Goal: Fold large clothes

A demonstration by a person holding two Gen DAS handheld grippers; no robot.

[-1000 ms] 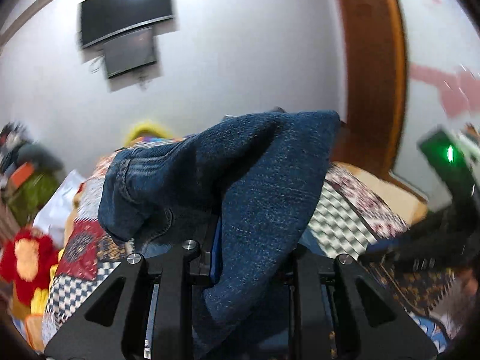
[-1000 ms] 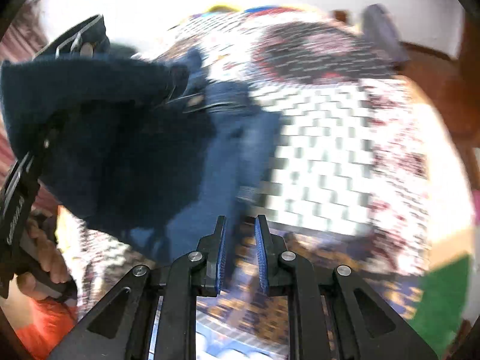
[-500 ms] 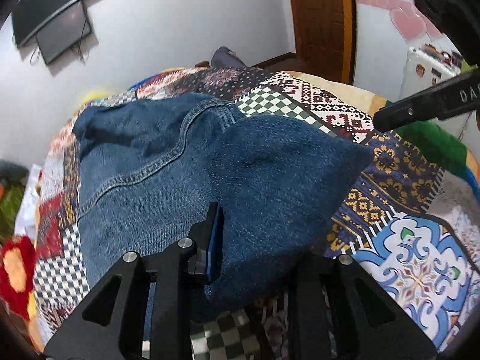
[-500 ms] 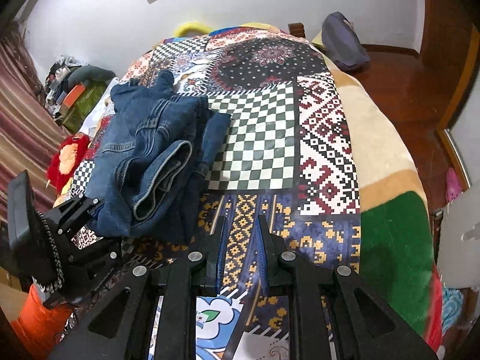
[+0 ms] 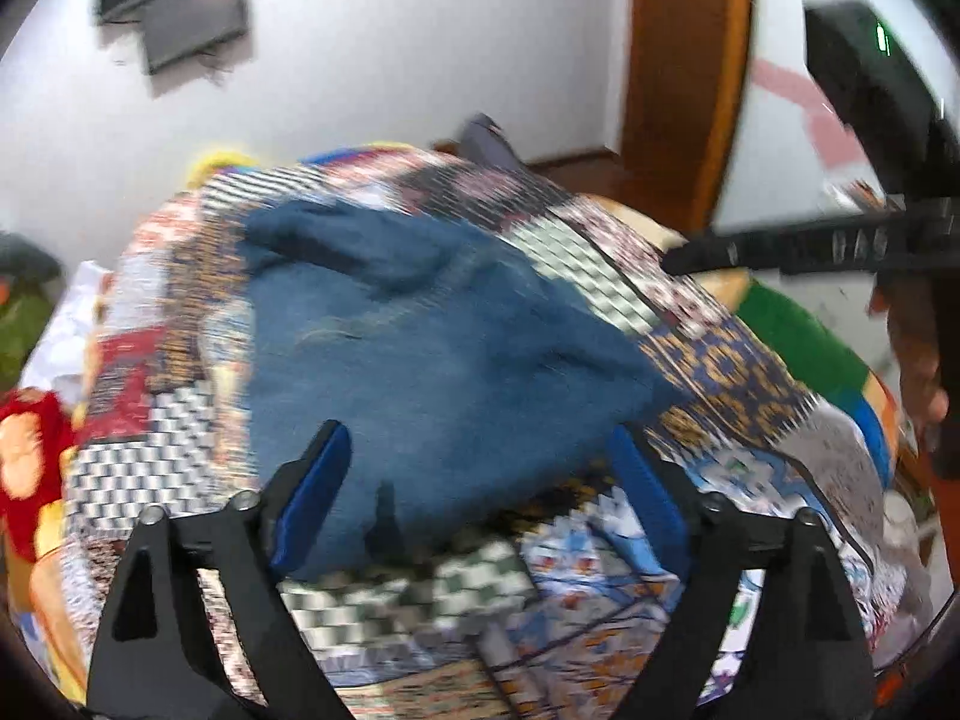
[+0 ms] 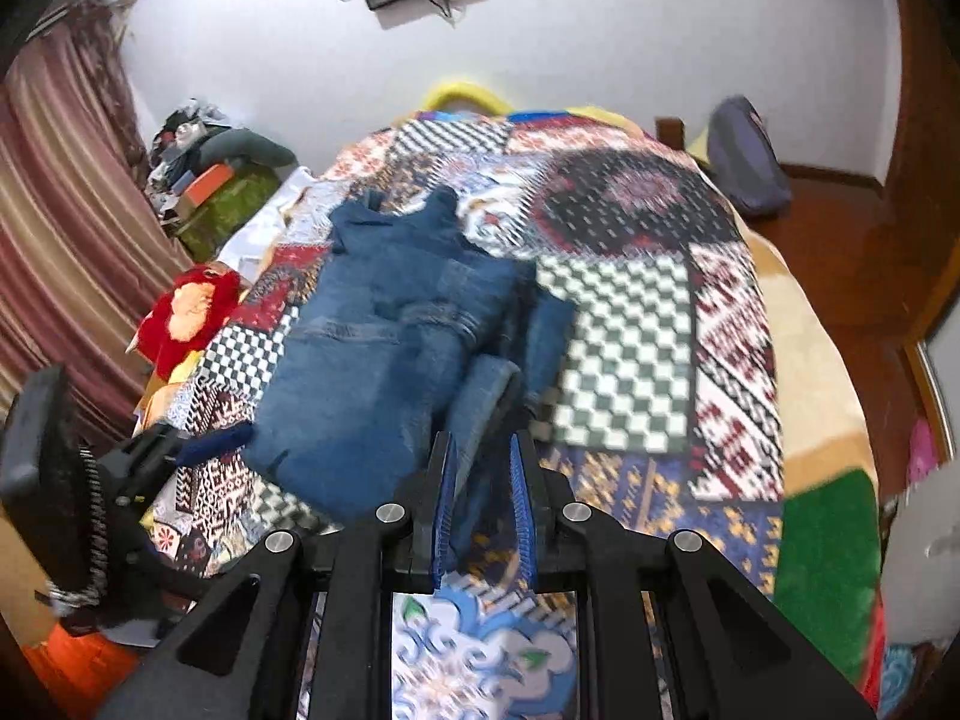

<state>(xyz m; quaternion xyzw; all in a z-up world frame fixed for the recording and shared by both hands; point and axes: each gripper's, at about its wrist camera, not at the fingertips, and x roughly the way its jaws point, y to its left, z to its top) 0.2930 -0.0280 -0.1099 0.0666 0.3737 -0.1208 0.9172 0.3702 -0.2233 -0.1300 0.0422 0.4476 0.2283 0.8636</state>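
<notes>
A pair of blue denim jeans [image 5: 432, 360] lies folded in a bundle on the patchwork bedspread [image 5: 720, 372]; it also shows in the right wrist view [image 6: 384, 360]. My left gripper [image 5: 480, 480] is open, its jaws wide apart on either side of the jeans' near edge, holding nothing. My right gripper [image 6: 483, 504] has a narrow gap between its jaws and is empty, just at the near right corner of the jeans. The left gripper appears at lower left in the right wrist view [image 6: 180, 444].
The bed is covered by the patchwork spread [image 6: 660, 312]. A red and orange soft toy [image 6: 186, 312] lies at the bed's left edge. A dark bag [image 6: 744, 162] sits by the far right corner. Striped curtains [image 6: 54, 240] hang at left. A wooden floor [image 6: 840, 276] is at right.
My left gripper has let go of the jeans and opened wide; the jeans now lie flat on the bed. My right gripper has moved closer to the jeans.
</notes>
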